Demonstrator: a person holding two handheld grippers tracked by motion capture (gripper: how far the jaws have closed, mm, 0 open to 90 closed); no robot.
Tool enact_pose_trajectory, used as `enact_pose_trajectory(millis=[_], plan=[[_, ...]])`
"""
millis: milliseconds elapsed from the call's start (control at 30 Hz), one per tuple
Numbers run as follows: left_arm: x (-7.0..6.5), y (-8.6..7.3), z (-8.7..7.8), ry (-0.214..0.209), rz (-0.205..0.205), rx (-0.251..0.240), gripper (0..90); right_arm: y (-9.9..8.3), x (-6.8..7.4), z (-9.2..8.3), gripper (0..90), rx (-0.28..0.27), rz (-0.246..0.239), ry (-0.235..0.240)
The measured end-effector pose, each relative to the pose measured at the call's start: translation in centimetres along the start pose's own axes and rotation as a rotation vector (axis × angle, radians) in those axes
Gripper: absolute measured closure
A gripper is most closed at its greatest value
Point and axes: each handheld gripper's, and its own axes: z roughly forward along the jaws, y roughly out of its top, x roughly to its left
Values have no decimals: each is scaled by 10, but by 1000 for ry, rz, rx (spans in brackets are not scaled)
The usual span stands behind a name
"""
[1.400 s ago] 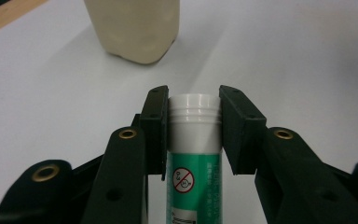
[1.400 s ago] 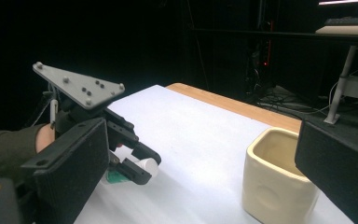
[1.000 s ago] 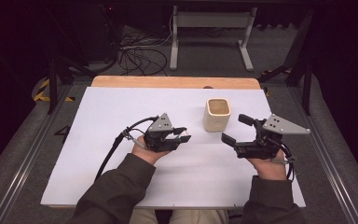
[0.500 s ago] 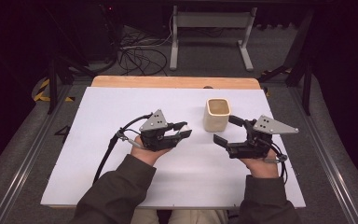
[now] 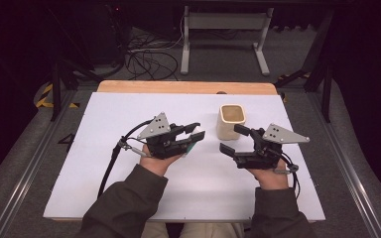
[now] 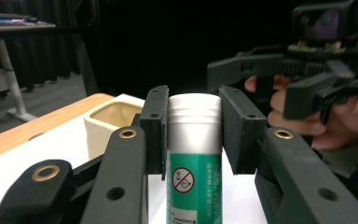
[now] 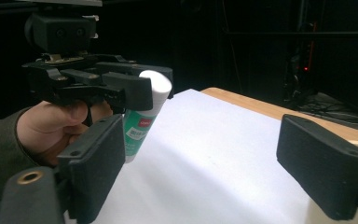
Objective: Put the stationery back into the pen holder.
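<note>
My left gripper point(image 5: 194, 136) is shut on a green tube with a white cap point(image 6: 194, 154), held just above the white table top point(image 5: 129, 173). Its pads point(image 6: 154, 121) press on the cap from both sides. In the right gripper view the same tube point(image 7: 142, 123) hangs cap-up in the left gripper point(image 7: 135, 88). My right gripper point(image 5: 230, 139) faces it from the right, a short way off. Its jaws have just been closing but still stand apart, with nothing between them point(image 7: 200, 154). A cream square cup point(image 5: 231, 120) stands just behind the two grippers.
The white table top lies on a wooden table whose far edge point(image 5: 178, 87) shows behind it. Cables point(image 5: 144, 62) and a metal stand point(image 5: 223, 44) are on the floor beyond. Grey floor rails point(image 5: 25, 163) run along both sides.
Both hands have moved toward each other, the left a little up with the tube. The right gripper's jaws stand narrower than before.
</note>
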Motion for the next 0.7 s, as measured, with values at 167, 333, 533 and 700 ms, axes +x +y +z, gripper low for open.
enact_pose_trajectory(millis=[167,333,533,700], plan=[[-1,1,0,-10,-13,-29,654,-3,3,10,206,5,14,27],[-3,3,0,-14,-22,-43,654,-6,7,19,234,6,30,74],[-5,4,2,-23,-33,-61,653,-9,10,28,260,2,64,120],[-7,5,4,-30,-31,-72,653,-14,15,39,286,-3,93,143]])
